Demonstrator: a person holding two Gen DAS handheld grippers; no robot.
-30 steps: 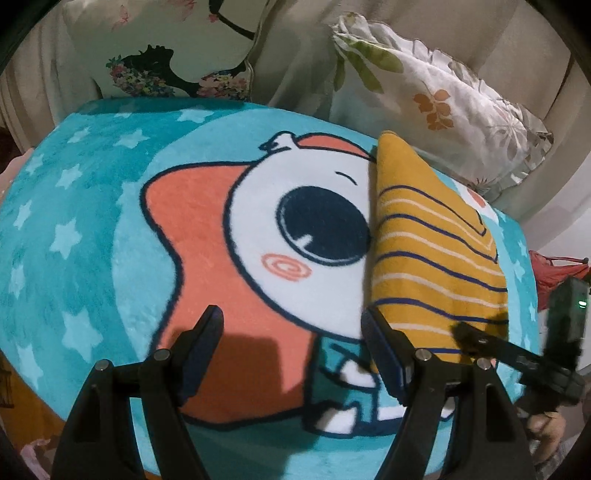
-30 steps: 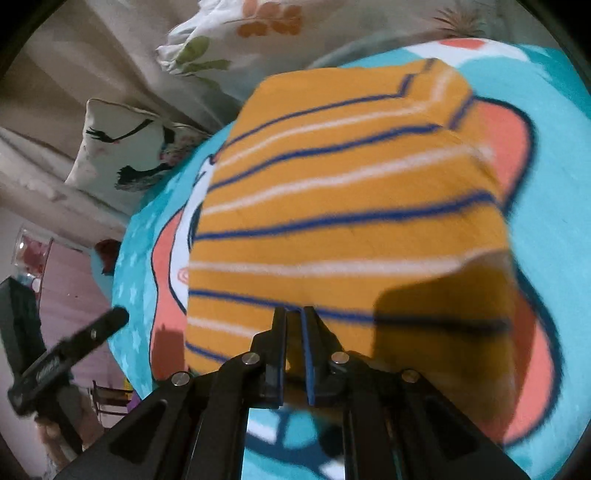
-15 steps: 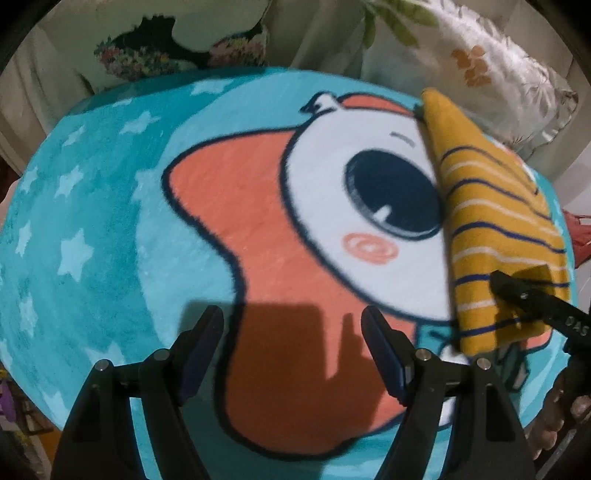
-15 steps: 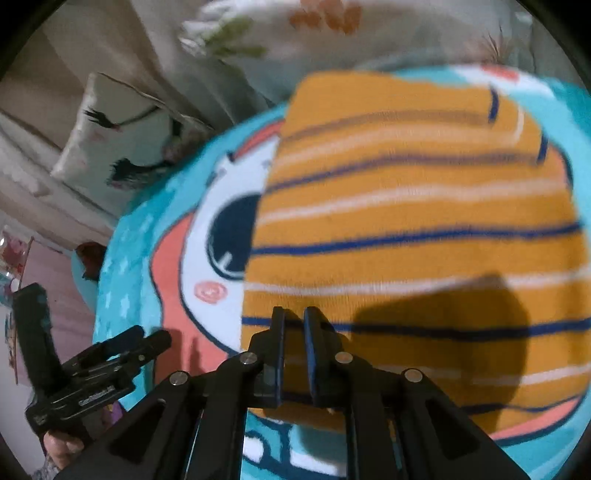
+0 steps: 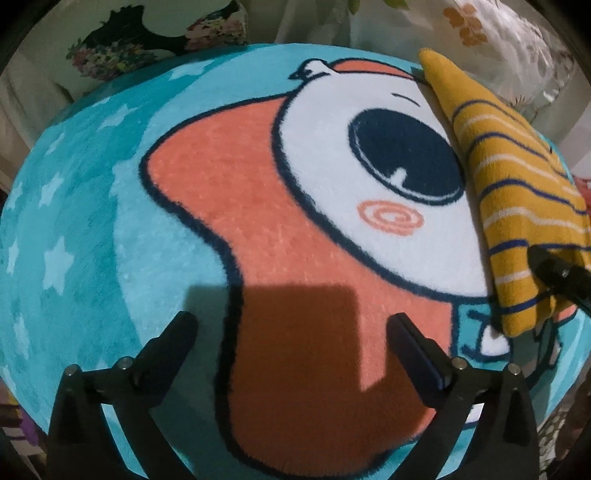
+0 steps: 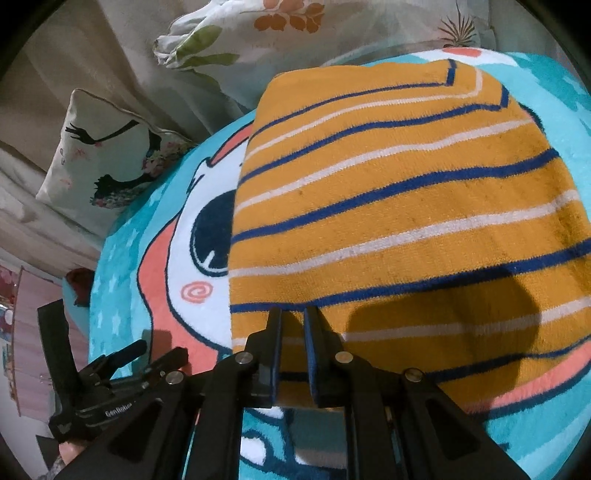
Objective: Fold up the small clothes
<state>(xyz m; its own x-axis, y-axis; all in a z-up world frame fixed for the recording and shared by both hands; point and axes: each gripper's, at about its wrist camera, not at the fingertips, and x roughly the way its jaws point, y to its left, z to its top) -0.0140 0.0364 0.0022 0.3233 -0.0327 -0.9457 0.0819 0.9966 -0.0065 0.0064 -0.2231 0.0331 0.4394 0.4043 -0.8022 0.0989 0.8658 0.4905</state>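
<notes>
A yellow garment (image 6: 406,203) with blue and white stripes lies folded flat on a teal cartoon blanket (image 6: 122,295). My right gripper (image 6: 293,315) sits at the garment's near edge, its jaws almost together with a fold of the yellow cloth pinched between them. In the left wrist view the garment (image 5: 517,206) lies at the right edge, and the right gripper's black tip (image 5: 554,269) rests on it. My left gripper (image 5: 291,325) hangs over the orange patch of the blanket (image 5: 74,221), left of the garment. Its jaws are opening wide with nothing between them.
A pillow with a dark silhouette print (image 6: 103,158) and a leaf-print pillow (image 6: 295,29) lean against beige cushions behind the blanket. The blanket's curved edge drops off at the left and near sides. The left gripper (image 6: 160,350) shows low left in the right wrist view.
My left gripper has sunk toward the blanket and drifted left, away from the garment, and its jaws have spread wider. The right gripper has shifted along the garment's near edge, still closed on it.
</notes>
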